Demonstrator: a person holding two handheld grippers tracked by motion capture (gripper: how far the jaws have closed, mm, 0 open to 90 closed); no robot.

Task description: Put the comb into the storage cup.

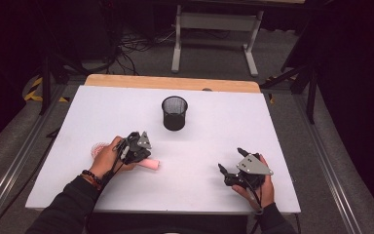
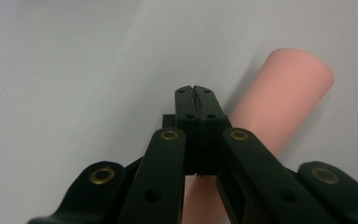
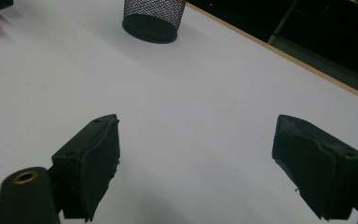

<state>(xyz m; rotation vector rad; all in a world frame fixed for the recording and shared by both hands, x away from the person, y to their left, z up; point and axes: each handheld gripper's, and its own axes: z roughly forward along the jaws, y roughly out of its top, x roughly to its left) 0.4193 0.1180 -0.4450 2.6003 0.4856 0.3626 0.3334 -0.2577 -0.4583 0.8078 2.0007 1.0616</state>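
A pink cylinder (image 1: 152,164) lies on the white table (image 1: 199,141), just in front of the person's left hand. My left gripper (image 1: 139,155) hovers over its near end. In the left gripper view the left gripper (image 2: 196,93) has its jaws pressed together with nothing between them, and the pink cylinder (image 2: 279,102) runs under and to the right of them. My right gripper (image 1: 230,160) rests at the front right of the table. The right gripper (image 3: 200,140) stands wide open above bare table.
A black mesh cup (image 1: 174,113) stands upright at the middle back of the table, also seen as the mesh cup (image 3: 154,18) far ahead of the right gripper. A pinkish round item (image 1: 97,147) lies behind the left hand. The table's wooden back edge (image 1: 175,83) borders the floor.
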